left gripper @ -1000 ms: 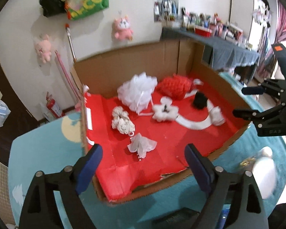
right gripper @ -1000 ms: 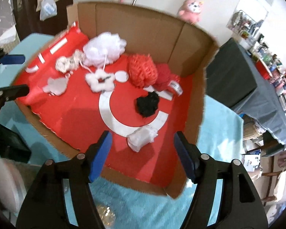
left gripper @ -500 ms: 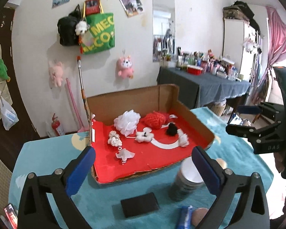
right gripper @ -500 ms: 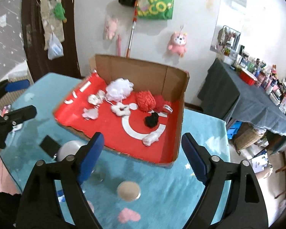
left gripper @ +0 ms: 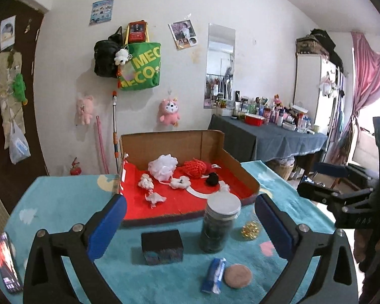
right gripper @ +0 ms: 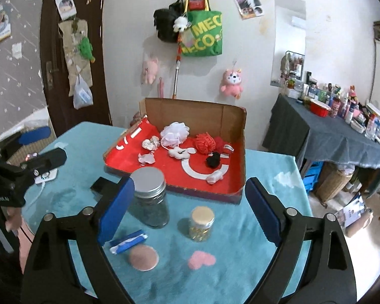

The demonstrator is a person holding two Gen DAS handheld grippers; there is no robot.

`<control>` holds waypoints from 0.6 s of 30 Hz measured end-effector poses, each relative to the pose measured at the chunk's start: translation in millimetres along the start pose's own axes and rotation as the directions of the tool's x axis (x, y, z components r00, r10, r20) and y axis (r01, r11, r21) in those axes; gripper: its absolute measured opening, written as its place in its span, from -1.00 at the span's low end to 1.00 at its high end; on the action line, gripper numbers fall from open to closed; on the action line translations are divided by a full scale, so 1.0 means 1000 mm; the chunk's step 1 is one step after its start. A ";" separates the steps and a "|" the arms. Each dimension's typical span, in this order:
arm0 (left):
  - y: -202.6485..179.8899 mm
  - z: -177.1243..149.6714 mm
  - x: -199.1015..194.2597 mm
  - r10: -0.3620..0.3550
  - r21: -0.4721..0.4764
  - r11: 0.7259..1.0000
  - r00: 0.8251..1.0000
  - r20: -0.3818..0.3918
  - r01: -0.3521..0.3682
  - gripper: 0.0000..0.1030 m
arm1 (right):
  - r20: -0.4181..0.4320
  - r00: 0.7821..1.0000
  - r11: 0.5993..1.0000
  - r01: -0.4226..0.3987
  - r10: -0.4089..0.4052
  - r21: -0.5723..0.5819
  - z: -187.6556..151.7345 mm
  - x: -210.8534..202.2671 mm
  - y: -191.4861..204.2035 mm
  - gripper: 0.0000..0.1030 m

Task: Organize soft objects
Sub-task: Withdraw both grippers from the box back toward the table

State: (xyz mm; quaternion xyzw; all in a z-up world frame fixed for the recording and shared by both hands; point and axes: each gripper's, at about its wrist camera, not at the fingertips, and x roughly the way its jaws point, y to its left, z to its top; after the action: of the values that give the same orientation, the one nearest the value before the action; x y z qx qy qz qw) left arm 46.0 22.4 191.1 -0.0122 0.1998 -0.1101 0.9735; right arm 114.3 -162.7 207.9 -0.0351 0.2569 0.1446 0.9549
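Both held back over the near edge of the bench (right gripper: 271, 174), left gripper (left gripper: 190, 225) and right gripper (right gripper: 190, 207) spread wide, grasping nothing. Soft objects lying in the cardboard tray (right gripper: 242, 136) at the far edge: white pouf (right gripper: 175, 133), red mesh ball (right gripper: 204, 143), black pompom (right gripper: 213, 159). Apparently between picks, or done; next, reaching forward over the jar (right gripper: 149, 200) without knocking it

left hand-held gripper (left gripper: 188, 221) | right hand-held gripper (right gripper: 188, 202) | both withdrawn from box (right gripper: 236, 131)
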 end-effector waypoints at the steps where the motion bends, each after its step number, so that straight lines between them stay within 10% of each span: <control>1: -0.002 -0.004 -0.004 -0.001 -0.006 1.000 1.000 0.006 0.001 1.00 | 0.013 1.000 1.000 0.009 -0.009 -0.003 -0.004 -0.003 0.002 0.74; 18: -0.014 -0.076 0.004 0.069 -0.002 0.998 0.997 0.021 -0.069 1.00 | 0.023 0.995 0.992 0.100 -0.102 0.078 -0.090 0.008 0.023 0.75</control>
State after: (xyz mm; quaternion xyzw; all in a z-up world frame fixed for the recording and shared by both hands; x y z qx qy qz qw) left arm 16.4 9.1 120.5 -0.0068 0.1900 -0.0763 0.9788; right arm 70.4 -151.0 126.2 -0.0094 0.2475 0.0868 0.9650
